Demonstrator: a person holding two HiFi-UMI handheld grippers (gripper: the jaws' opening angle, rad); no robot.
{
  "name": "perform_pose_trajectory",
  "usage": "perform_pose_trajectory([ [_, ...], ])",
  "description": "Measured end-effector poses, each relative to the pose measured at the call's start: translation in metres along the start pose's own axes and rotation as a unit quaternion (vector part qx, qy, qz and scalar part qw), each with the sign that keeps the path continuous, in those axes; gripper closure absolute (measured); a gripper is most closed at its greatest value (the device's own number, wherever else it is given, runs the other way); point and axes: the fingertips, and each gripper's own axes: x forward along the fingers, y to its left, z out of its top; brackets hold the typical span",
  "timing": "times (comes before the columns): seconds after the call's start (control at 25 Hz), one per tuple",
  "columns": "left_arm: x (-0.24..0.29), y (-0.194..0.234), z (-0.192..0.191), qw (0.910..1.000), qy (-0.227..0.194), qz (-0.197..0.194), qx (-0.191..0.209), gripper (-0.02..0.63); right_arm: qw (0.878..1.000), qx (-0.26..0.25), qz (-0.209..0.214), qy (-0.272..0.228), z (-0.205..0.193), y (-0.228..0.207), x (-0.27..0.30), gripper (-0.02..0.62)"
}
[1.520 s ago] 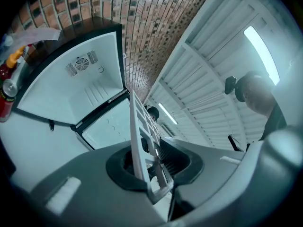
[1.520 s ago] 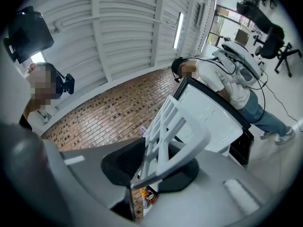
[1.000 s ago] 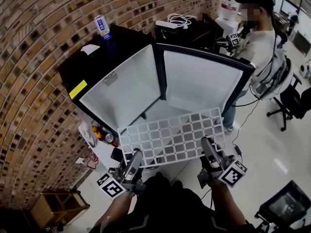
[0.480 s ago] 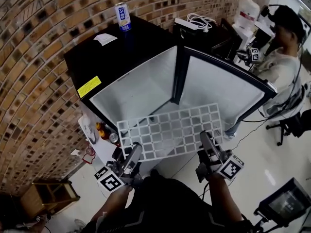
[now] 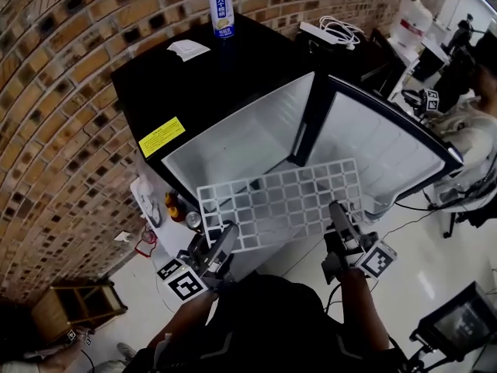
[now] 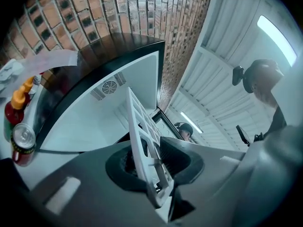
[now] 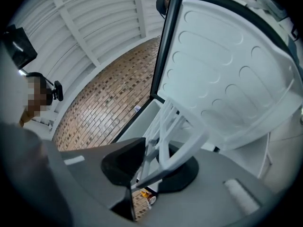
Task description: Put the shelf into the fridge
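The white lattice shelf hangs level in front of the fridge's white inside, just below its opening. My left gripper pinches the shelf's near left edge and my right gripper its near right edge. Both sets of jaws are opening slightly, with the shelf still between them and touching the pads. In the left gripper view the shelf stands edge-on between the pads of the left gripper. The right gripper view shows the shelf's bars between the pads of the right gripper. The fridge door stands open to the right.
A drink can and a paper slip sit on the black fridge top. Sauce bottles and a can sit low at the fridge's left. A wooden crate is on the floor; a person stands at the right.
The shelf stays held by both grippers and has come a little closer to the fridge's opening. The head view has shifted, so the fridge sits more to the right and lower.
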Motion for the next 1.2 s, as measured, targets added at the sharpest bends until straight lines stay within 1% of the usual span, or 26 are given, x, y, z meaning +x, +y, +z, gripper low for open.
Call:
perform_pose_trajectory([
  [0.08, -0.002, 0.008, 0.001, 0.9999, -0.002, 0.004, -0.012, 0.531, 1.000, -0.004, 0.002, 0.010, -0.002, 0.000, 0.008, 0.514],
  [0.32, 0.002, 0.022, 0.002, 0.9993, -0.015, 0.028, -0.019, 0.531, 0.999, 0.010, 0.008, 0.038, -0.005, -0.014, 0.029, 0.514],
  [0.52, 0.009, 0.026, 0.013, 0.9977, -0.038, 0.055, -0.011, 0.531, 0.997, 0.011, 0.037, 0.068, 0.000, -0.020, 0.056, 0.512],
  [0.8, 0.013, 0.026, 0.017, 0.9911, -0.081, 0.105, -0.010, 0.532, 0.990, 0.042, 0.069, 0.119, 0.006, -0.035, 0.090, 0.512],
  [0.92, 0.012, 0.030, 0.014, 0.9878, -0.095, 0.122, -0.016, 0.532, 0.985, 0.047, 0.081, 0.144, 0.004, -0.039, 0.104, 0.512],
  [1.04, 0.008, 0.034, 0.015, 0.9836, -0.111, 0.141, -0.018, 0.532, 0.982, 0.052, 0.076, 0.166, -0.001, -0.044, 0.114, 0.514],
  [1.2, 0.007, 0.038, 0.016, 0.9804, -0.120, 0.155, -0.020, 0.532, 0.980, 0.051, 0.080, 0.177, -0.006, -0.048, 0.122, 0.513],
])
